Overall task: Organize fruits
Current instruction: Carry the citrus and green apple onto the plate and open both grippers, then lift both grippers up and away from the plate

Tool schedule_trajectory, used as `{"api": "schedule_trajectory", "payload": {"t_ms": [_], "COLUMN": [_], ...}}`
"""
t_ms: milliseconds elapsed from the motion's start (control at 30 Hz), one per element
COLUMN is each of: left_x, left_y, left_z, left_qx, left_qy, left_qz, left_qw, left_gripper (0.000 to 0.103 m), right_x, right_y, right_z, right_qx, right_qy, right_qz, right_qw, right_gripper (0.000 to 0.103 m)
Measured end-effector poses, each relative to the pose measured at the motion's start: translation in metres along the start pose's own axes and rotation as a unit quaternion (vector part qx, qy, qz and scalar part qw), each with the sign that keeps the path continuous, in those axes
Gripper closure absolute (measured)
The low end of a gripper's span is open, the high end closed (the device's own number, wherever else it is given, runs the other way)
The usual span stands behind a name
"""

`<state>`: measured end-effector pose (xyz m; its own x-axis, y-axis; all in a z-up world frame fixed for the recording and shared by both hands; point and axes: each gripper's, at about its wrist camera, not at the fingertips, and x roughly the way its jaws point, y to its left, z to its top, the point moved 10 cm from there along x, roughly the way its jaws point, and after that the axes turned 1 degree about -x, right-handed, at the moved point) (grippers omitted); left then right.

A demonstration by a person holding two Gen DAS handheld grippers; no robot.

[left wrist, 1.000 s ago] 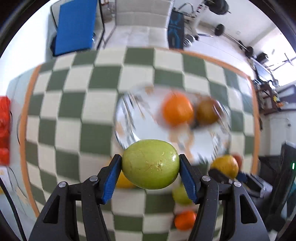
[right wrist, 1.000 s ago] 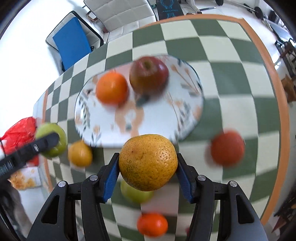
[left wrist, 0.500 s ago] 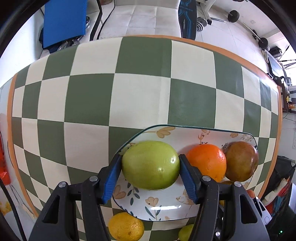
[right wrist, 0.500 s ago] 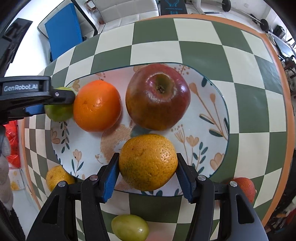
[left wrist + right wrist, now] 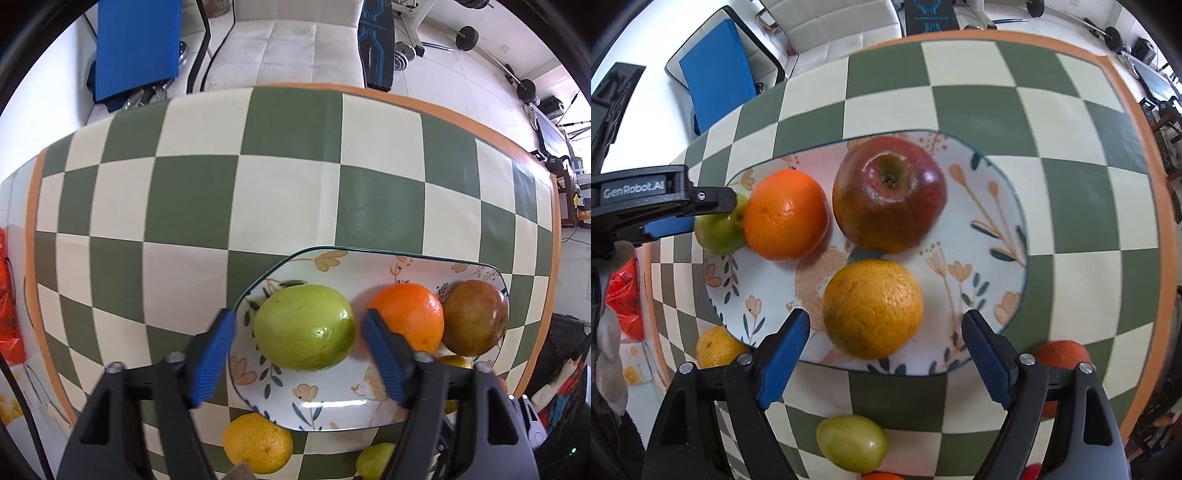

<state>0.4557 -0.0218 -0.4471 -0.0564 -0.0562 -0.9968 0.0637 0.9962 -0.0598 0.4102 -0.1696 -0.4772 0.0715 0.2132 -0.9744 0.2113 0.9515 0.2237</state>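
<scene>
Twice let go within the same half-second. Spread the left gripper (image 5: 297,317) wide and left the green fruit (image 5: 304,326) sitting free on the left end of the flowered plate (image 5: 332,406), clear of both blue pads and just beside the orange (image 5: 408,317). Likewise parted the right gripper (image 5: 886,314) and set down the yellow-orange citrus (image 5: 873,308) near the plate's front edge, just below the red apple (image 5: 889,194), with gaps showing on either side. Had clamped both fruits half a second before. Brought the plate's count to four.

Still left out on the checked table (image 5: 184,203): a yellow citrus (image 5: 258,443), a small green fruit (image 5: 852,446), an orange-red fruit (image 5: 1060,354) behind the right finger, perhaps more at the bottom edge, too cropped to tell. Judged next: back both grippers off without nudging the round fruits, then fetch the strays.
</scene>
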Motion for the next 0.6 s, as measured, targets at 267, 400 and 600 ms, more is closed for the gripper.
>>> {"api": "schedule_trajectory", "payload": {"t_ms": [267,400,600], "left_x": [-0.049,-0.072,-0.109], "left_y": [0.011,0.011,0.01], "left_z": [-0.031,-0.061,-0.104], "left_qx": [0.006,0.012,0.016], "left_qy": [-0.067,-0.098,-0.143], "left_qz": [0.023,0.033,0.043], "left_qw": [0.9974,0.9945,0.9887], "left_gripper": [0.017,0.017,0.017], "right_x": [-0.045,-0.075,-0.116], "right_y": [-0.011,-0.01,-0.004], "right_z": [-0.014,-0.024,-0.041], "right_qx": [-0.011,-0.013,-0.017], "right_qy": [-0.038,-0.065,-0.101], "right_qz": [-0.05,-0.063,-0.071], "right_qw": [0.998,0.996,0.992], "right_gripper": [0.008,0.008,0.008]}}
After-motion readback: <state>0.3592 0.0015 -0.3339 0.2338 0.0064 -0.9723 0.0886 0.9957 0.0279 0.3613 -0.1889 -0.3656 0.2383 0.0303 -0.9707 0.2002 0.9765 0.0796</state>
